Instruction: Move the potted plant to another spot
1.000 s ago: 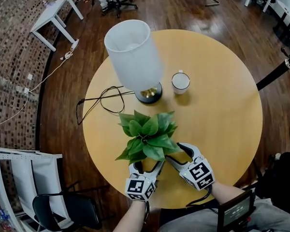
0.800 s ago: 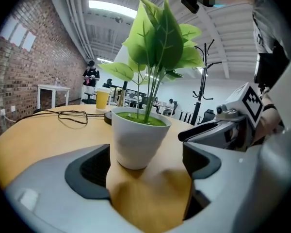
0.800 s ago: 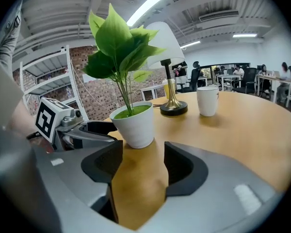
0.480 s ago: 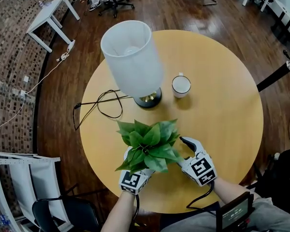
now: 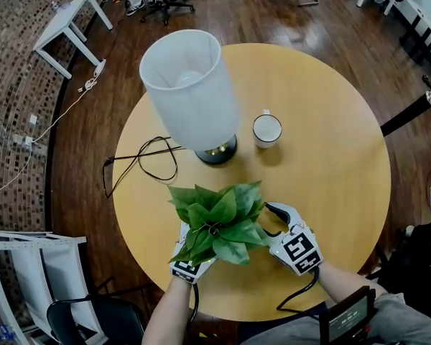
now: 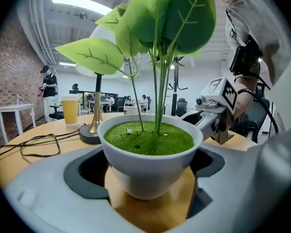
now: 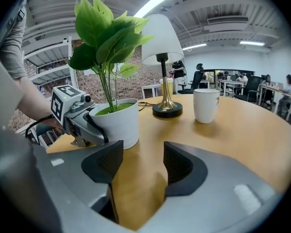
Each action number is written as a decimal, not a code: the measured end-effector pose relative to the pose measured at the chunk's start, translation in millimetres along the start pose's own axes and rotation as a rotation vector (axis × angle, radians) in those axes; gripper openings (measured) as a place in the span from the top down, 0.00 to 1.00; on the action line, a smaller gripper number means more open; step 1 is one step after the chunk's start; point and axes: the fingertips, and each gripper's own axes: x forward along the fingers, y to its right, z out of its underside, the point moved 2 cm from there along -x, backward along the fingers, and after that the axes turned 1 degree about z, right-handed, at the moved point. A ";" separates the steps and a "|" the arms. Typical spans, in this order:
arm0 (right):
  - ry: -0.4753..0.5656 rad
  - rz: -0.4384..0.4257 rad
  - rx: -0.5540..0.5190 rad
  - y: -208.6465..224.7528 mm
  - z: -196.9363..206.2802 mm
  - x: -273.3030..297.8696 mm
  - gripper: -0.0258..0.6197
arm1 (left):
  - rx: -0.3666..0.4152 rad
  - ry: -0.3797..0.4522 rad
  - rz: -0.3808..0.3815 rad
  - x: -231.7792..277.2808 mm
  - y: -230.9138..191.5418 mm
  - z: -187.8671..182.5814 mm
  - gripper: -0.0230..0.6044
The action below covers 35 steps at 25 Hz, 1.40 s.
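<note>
Right now the plant stands upright on the counter, close to the edge nearest you, with the lamp just behind it and the mug further toward the middle. Your left tongs are spread wide, one pad on each side of the white pot; the pads look clear of it. Your right tongs sit just beside the pot, parted and holding nothing.
</note>
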 end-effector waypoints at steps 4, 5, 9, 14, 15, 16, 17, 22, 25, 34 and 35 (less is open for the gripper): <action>0.006 -0.006 -0.010 0.0 -0.4 3.8 0.56 | -0.011 0.020 0.000 0.1 -0.2 -0.6 0.16; 0.007 -0.006 -0.010 0.7 -1.0 4.1 0.57 | -0.015 0.025 -0.003 -0.1 -0.6 -1.7 0.16; 0.001 -0.002 -0.010 1.5 -5.4 2.1 0.58 | -0.038 0.053 -0.029 -2.9 -3.8 -6.6 0.16; -0.003 0.007 -0.014 4.0 -6.7 -1.9 0.59 | -0.077 0.080 -0.069 -6.9 -8.6 -5.5 0.17; -0.003 0.008 -0.015 4.7 -6.2 -2.3 0.59 | -0.084 0.082 -0.075 -7.0 -9.1 -4.9 0.17; -0.002 0.009 -0.017 5.1 -5.8 -2.4 0.59 | -0.091 0.085 -0.081 -7.0 -9.5 -4.6 0.17; -0.001 0.010 -0.018 5.2 -5.7 -2.5 0.59 | -0.097 0.088 -0.085 -7.0 -9.8 -4.6 0.17; 0.007 0.018 -0.030 4.8 -9.1 -6.8 0.60 | -0.100 0.122 -0.095 -7.8 -10.6 -18.1 0.17; 0.025 0.027 -0.040 5.8 -19.7 -12.8 0.61 | -0.079 0.143 -0.093 -9.2 -10.3 -39.2 0.17; 0.152 0.058 -0.098 -5.3 -95.1 -64.7 0.62 | -0.010 0.164 -0.070 -29.4 10.1 -106.8 0.17; 0.167 0.063 -0.105 -7.9 -101.6 -72.8 0.62 | -0.003 0.169 -0.069 -33.0 14.8 -114.9 0.17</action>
